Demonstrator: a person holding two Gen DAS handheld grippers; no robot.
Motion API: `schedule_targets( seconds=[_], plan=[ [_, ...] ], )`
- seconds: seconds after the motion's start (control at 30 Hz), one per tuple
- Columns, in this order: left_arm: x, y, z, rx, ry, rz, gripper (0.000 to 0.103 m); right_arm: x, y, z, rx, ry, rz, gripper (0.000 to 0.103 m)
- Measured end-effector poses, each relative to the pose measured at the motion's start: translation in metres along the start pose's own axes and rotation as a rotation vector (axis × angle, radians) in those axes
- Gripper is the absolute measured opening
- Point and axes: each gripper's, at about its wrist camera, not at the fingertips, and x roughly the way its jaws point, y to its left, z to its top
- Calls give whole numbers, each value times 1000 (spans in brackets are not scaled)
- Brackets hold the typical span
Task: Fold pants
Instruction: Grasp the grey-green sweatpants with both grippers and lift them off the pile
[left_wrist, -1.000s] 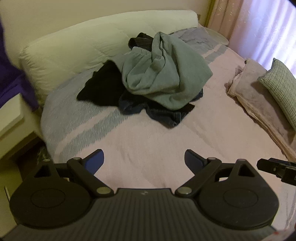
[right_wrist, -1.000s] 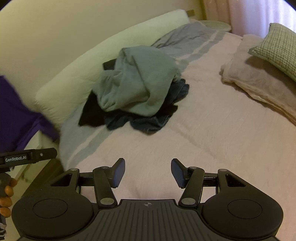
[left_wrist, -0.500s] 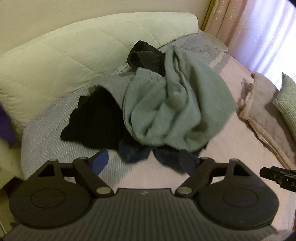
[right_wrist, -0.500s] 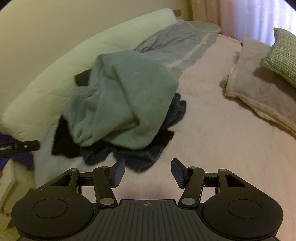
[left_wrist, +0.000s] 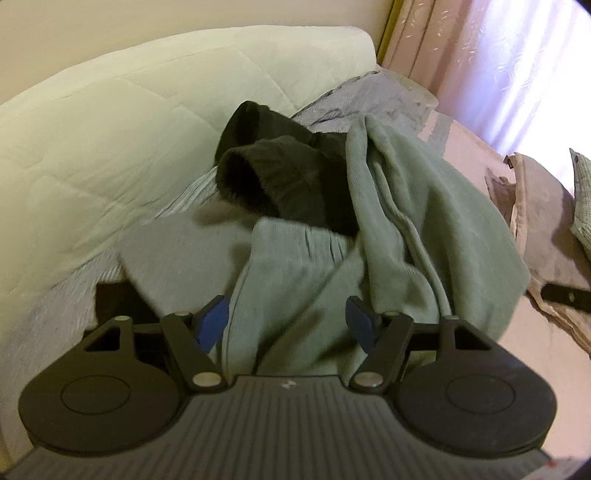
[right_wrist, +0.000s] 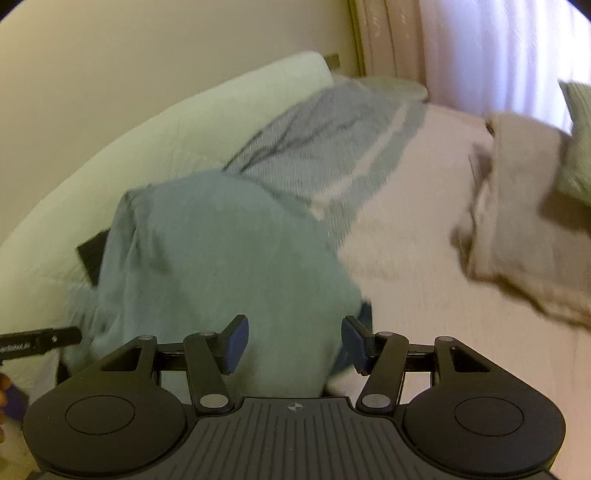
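Grippers sit nearest us. Our left gripper (left_wrist: 287, 325) has grey-green pants (left_wrist: 406, 236) bunched between its fingers, which are closing but still apart, the pads not yet pressing cloth. Our right gripper (right_wrist: 293, 345) holds its fingers apart over the same pants (right_wrist: 221, 266), clamped on nothing. Beyond, at twelve o'clock in the left view, a black garment (left_wrist: 273, 177) lies on the pile. Farther, at ten o'clock, the pale padded headboard (left_wrist: 110, 140); at two o'clock, curtains (left_wrist: 517, 55).

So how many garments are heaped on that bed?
3 that I can make out: grey-green sweatpants on top, a black garment behind them toward the headboard, and a dark blue one peeking from beneath. More may be buried.
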Motion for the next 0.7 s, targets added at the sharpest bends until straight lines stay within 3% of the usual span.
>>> schedule_targets(
  seconds=[0.17, 0.23, 0.27, 0.3, 0.33, 0.37, 0.57, 0.7],
  plan=[
    [28, 5, 9, 1, 9, -20, 60, 51, -24, 16, 51, 19, -68, 53],
    [33, 10, 8, -23, 8, -44, 59, 68, -40, 14, 149, 51, -9, 53],
    [33, 12, 7, -37, 6, -62, 52, 72, -46, 12, 198, 61, 38, 53],
    [32, 14, 6, -51, 4, -90, 46, 76, -51, 8, 255, 74, 96, 47],
    [30, 16, 4, -68, 4, -109, 39, 75, -51, 5, 279, 69, 133, 31],
    [29, 17, 2, -79, 0, -112, 29, 71, -49, 1, 282, 46, 165, 8],
    [9, 22, -3, -115, -11, -114, 6, -10, -24, -19, 235, -175, 272, 7],
    [-17, 12, -6, -85, -27, -119, 5, -92, -6, -28, 199, -319, 365, 6]
  ],
)
